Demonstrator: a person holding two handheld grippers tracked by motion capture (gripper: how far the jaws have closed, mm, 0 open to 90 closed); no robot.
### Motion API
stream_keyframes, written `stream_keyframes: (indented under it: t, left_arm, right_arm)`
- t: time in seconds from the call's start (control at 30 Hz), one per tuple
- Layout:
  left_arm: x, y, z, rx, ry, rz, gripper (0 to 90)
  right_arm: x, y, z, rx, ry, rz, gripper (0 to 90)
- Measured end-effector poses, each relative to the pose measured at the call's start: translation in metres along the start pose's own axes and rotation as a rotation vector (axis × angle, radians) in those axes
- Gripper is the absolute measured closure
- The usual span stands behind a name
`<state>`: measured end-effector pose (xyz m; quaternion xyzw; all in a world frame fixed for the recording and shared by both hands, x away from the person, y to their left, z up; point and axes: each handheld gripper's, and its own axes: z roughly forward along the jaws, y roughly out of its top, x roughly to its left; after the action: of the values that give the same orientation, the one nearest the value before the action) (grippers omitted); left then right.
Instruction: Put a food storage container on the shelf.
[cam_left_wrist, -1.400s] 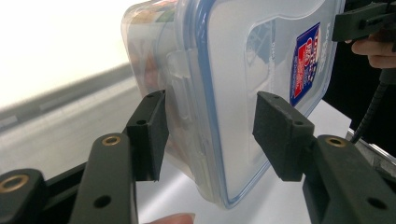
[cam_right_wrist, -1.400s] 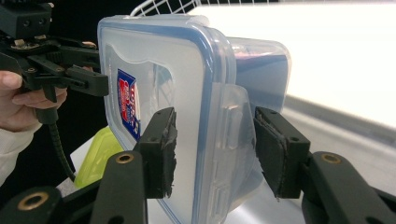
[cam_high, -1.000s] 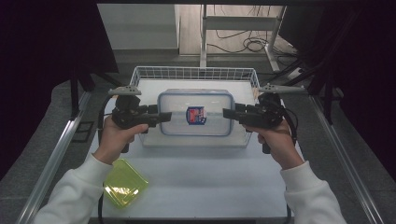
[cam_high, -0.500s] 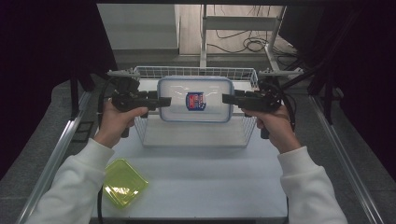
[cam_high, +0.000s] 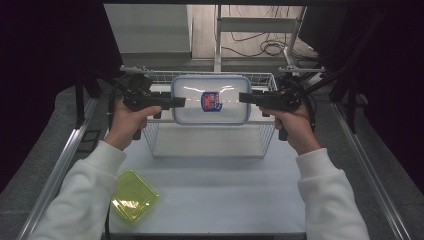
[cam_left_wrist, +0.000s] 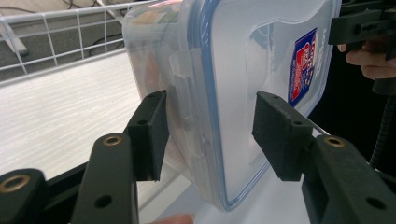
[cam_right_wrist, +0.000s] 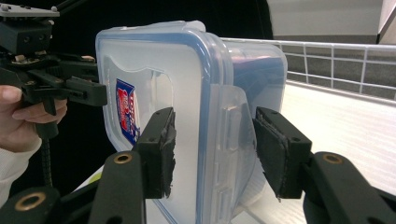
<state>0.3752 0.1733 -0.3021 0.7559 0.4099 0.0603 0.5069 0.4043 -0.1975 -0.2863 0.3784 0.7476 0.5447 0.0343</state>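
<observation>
A clear plastic food box (cam_high: 210, 100) with a blue-sealed lid and a red and blue label hangs in the air above a white wire basket (cam_high: 210, 141). My left gripper (cam_high: 179, 102) is shut on the box's left end, and my right gripper (cam_high: 245, 98) is shut on its right end. In the left gripper view the jaws (cam_left_wrist: 210, 135) straddle the side latch of the box (cam_left_wrist: 243, 70), with the lid turned sideways. In the right gripper view the gripper (cam_right_wrist: 212, 149) clamps the other latch of the box (cam_right_wrist: 154, 84), and the left gripper (cam_right_wrist: 60, 88) shows beyond it.
The basket stands at the far middle of the white table (cam_high: 215, 190). A yellow-green translucent lid or tray (cam_high: 134, 195) lies near the front left corner. Metal rails run along both table sides, with dark curtains beyond.
Both grippers have risen and moved away from me with the box held between them. It now hangs above the basket's far rim instead of low inside the basket.
</observation>
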Motion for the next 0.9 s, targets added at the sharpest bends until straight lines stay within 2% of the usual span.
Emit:
stream_keyframes:
  t: [0.23,0.3,0.33,0.47,0.6,0.67,0.8,0.9]
  left_arm:
    - [0.005,0.006,0.004,0.0,0.005,-0.023,46.0]
    - [0.008,0.008,0.006,-0.004,-0.004,-0.035,46.0]
    - [0.011,0.008,0.007,-0.013,-0.014,-0.057,45.9]
    - [0.015,0.009,0.009,-0.018,-0.022,-0.083,45.5]
    - [0.015,0.011,0.011,-0.017,-0.016,-0.099,44.3]
    - [0.016,0.011,0.012,-0.019,-0.015,-0.103,43.3]
    - [0.019,0.011,0.015,-0.024,-0.015,-0.128,41.4]
    - [0.022,0.012,0.018,-0.028,-0.019,-0.148,38.6]
  right_arm:
    - [-0.011,0.002,0.006,-0.002,0.008,0.04,48.5]
    - [-0.013,0.003,0.007,0.003,0.01,0.057,48.3]
    - [-0.015,0.004,0.009,-0.002,0.008,0.071,48.3]
    - [-0.017,0.006,0.011,-0.004,0.002,0.098,48.1]
    - [-0.02,0.009,0.014,0.002,-0.01,0.128,47.8]
    - [-0.02,0.011,0.016,0.002,-0.032,0.135,47.4]
    - [-0.02,0.012,0.018,0.008,-0.047,0.141,46.9]
    - [-0.022,0.012,0.021,0.008,-0.053,0.162,46.0]
